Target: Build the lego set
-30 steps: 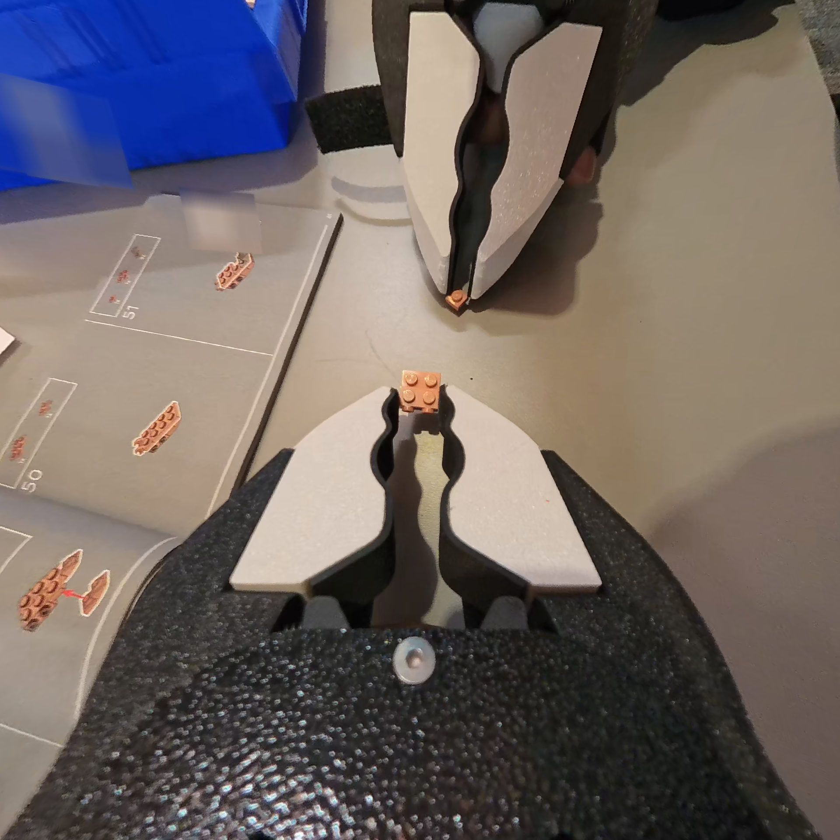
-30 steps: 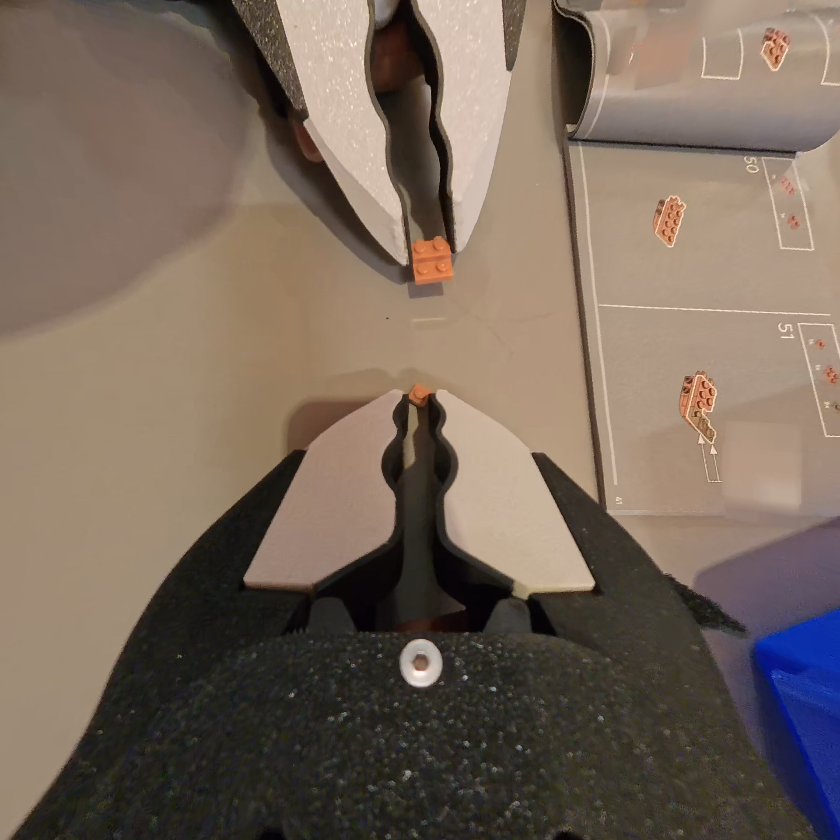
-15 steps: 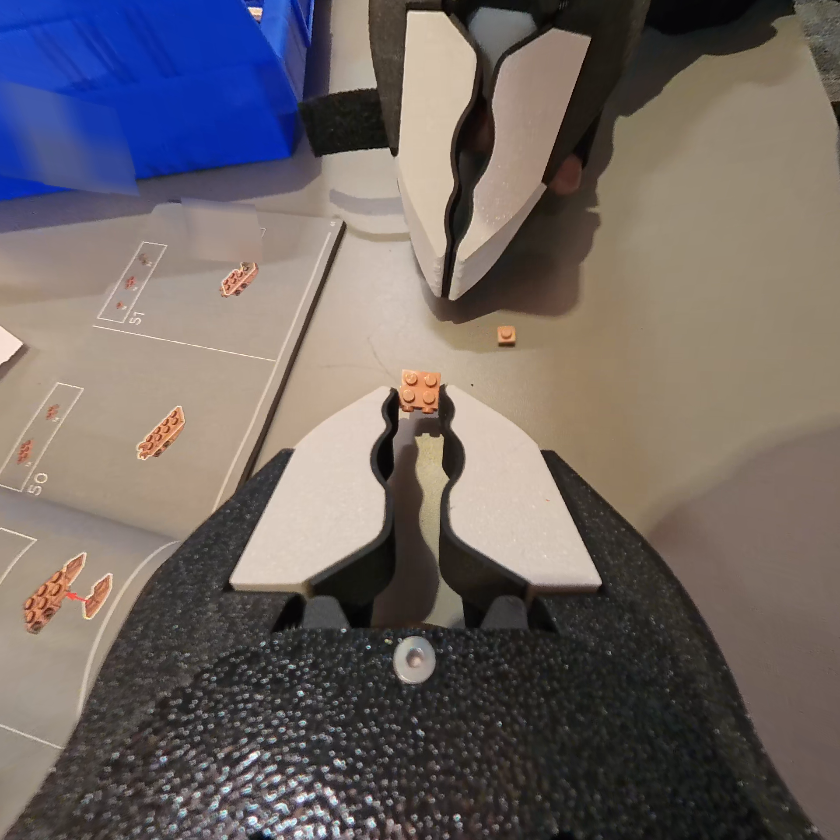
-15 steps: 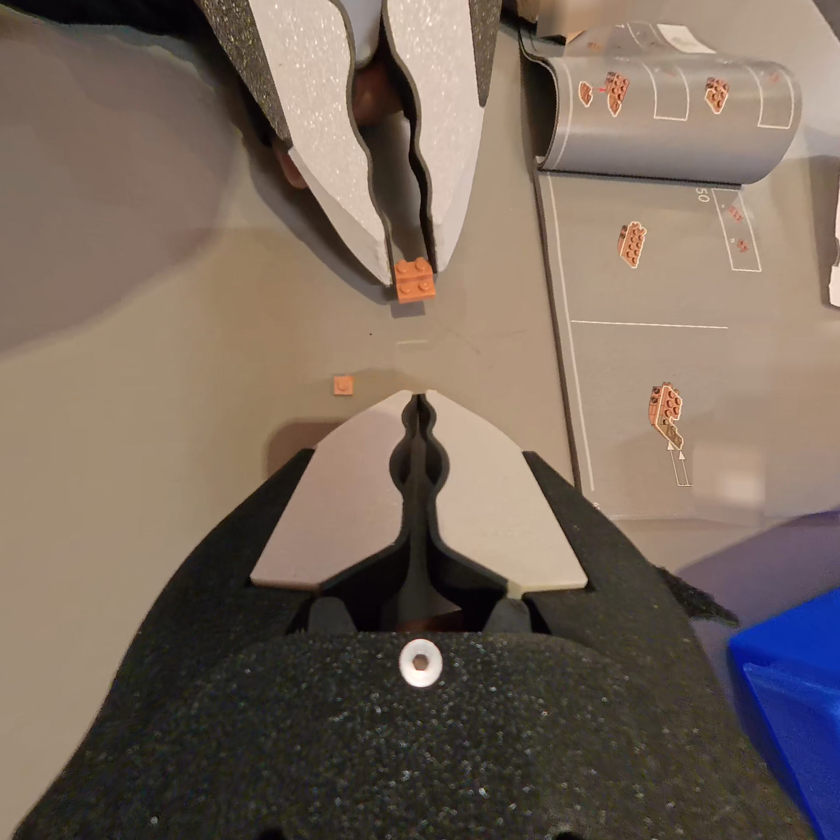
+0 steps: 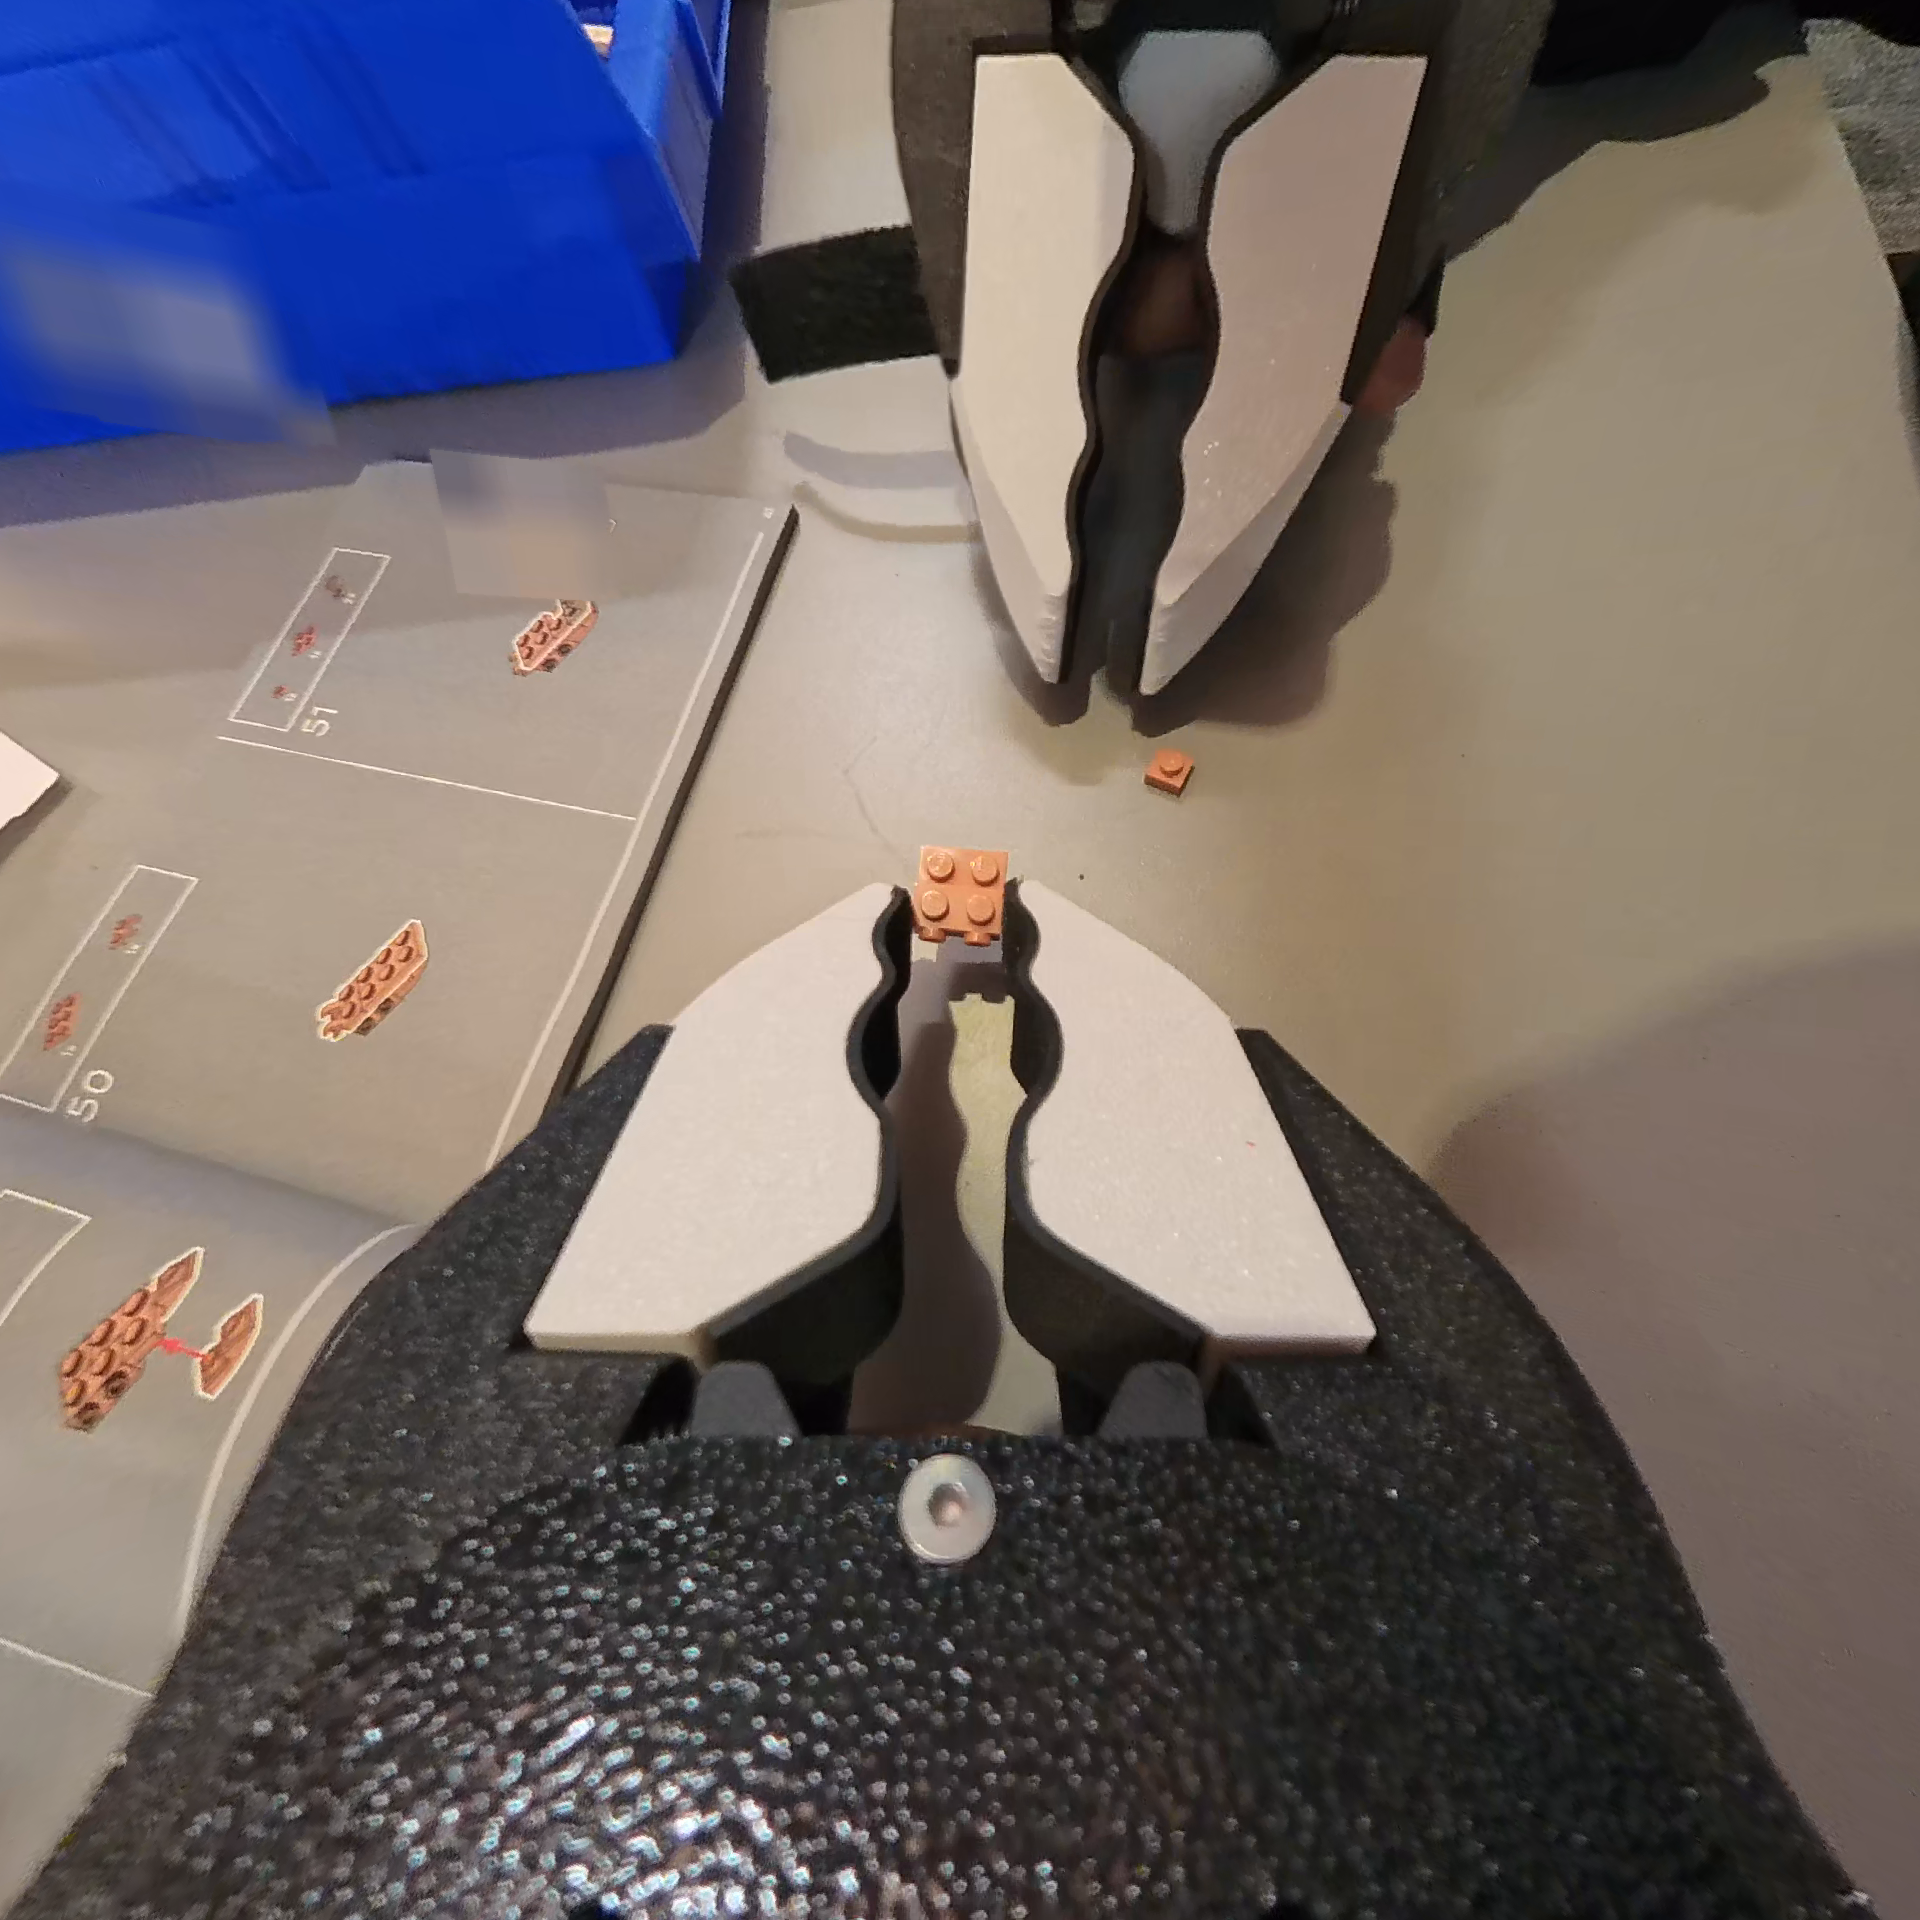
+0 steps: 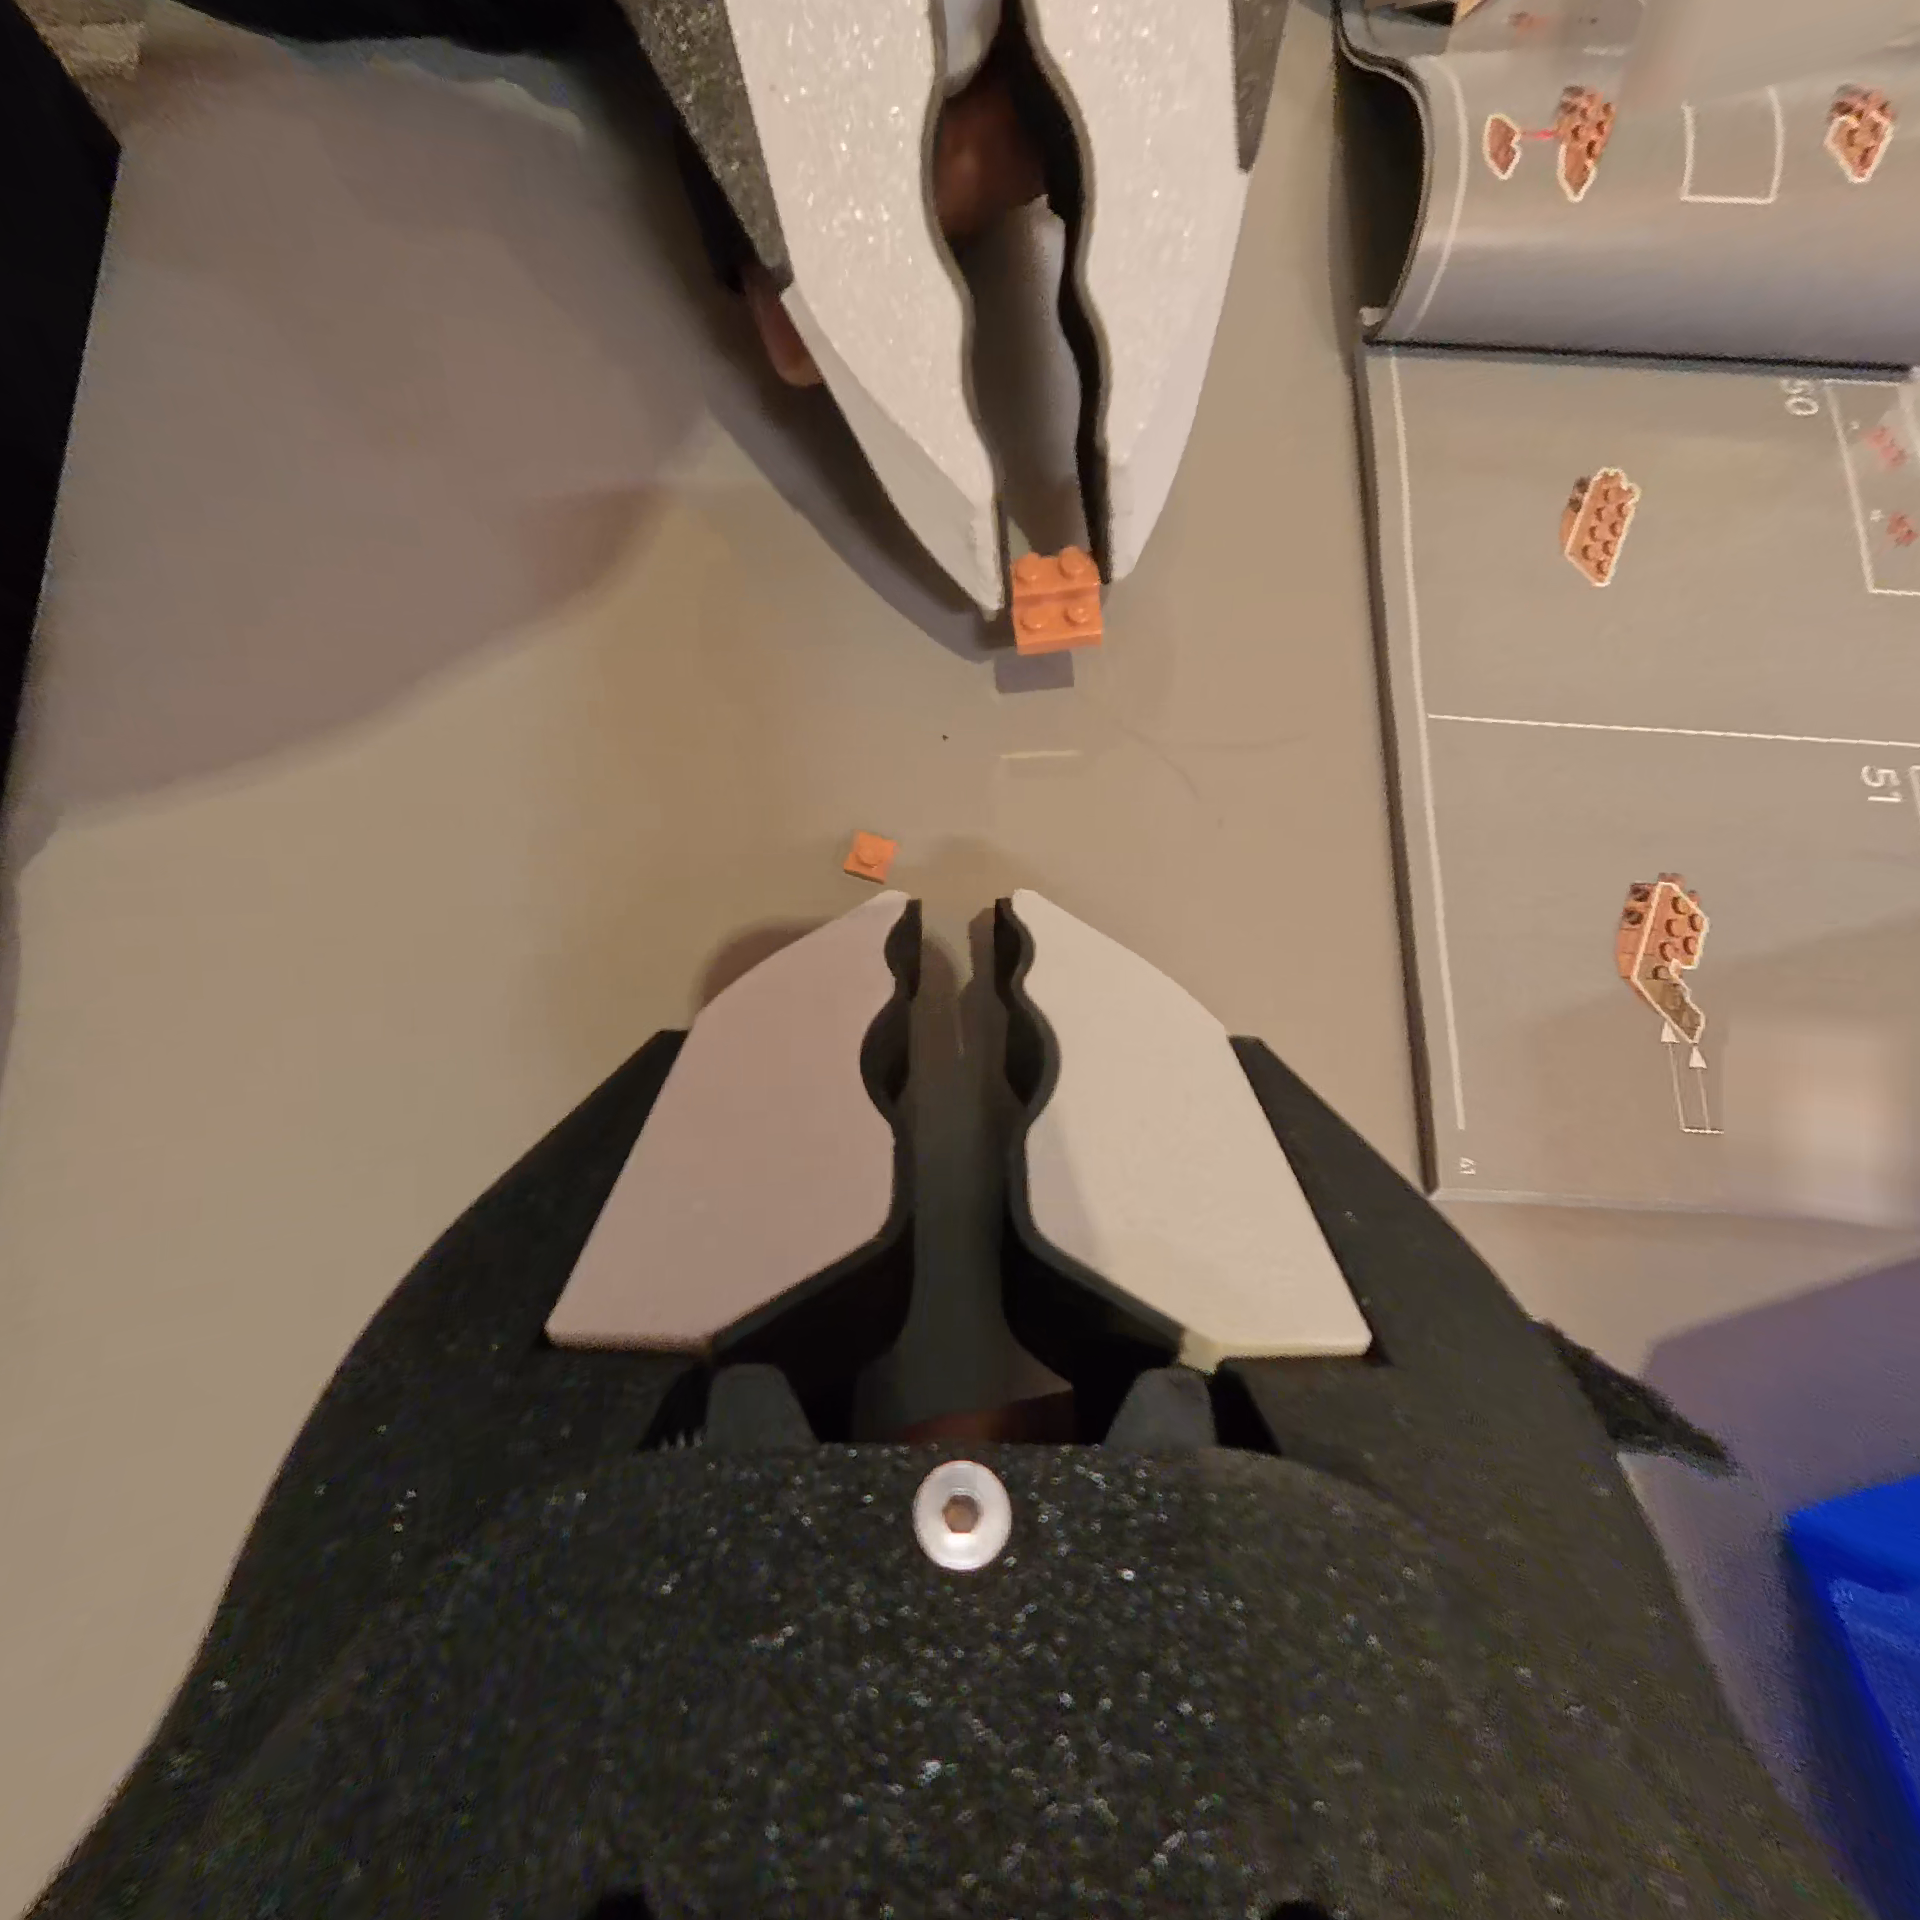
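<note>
Orange stud plate [image 6: 871, 856] beside right tool [image 6: 958, 902]

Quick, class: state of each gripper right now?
Left gripper: closed on the small orange four-stud brick.
Right gripper: open, holding nothing; a tiny orange one-stud plate lies on the table beside its tips.

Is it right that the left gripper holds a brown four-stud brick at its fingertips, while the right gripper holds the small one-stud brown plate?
Not quite. The left gripper does hold the four-stud brick, but the right gripper holds nothing: its fingers stand apart with only table between them. The one-stud plate lies loose on the table just beside its fingertips, as the right wrist view shows.
</note>
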A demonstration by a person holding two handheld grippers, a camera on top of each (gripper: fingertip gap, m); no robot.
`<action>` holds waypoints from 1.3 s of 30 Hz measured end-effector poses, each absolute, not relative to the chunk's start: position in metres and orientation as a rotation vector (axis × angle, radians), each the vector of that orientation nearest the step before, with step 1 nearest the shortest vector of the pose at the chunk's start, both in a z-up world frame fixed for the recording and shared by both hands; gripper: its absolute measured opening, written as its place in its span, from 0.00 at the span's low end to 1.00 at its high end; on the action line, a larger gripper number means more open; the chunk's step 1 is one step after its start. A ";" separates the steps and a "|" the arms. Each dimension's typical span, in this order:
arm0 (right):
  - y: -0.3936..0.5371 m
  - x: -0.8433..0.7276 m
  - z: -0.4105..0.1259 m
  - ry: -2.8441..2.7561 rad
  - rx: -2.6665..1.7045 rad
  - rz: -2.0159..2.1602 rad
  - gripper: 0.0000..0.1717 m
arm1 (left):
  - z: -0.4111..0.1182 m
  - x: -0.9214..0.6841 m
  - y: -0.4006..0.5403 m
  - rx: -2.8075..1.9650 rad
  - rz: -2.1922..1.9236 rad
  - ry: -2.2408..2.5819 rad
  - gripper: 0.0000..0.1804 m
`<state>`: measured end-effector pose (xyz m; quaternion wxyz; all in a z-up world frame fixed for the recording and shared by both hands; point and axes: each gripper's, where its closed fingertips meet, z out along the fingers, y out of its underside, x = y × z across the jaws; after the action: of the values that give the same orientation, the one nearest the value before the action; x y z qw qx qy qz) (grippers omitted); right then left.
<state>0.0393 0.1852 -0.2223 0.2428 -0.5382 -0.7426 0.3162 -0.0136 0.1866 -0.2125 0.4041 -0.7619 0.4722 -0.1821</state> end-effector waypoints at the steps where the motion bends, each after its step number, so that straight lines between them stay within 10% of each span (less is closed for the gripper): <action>1: 0.184 0.040 -0.223 -2.040 -1.469 0.861 0.08 | -0.212 -0.014 0.187 -1.924 -0.461 1.191 0.09; 39: 0.181 0.040 -0.229 -2.055 -1.480 0.800 0.09 | -0.213 -0.014 0.185 -1.929 -0.459 1.198 0.09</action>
<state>0.0397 0.1811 -0.2289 0.2404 -0.5409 -0.7511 0.2923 -0.0139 0.1846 -0.2132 0.4011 -0.7628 0.4736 -0.1815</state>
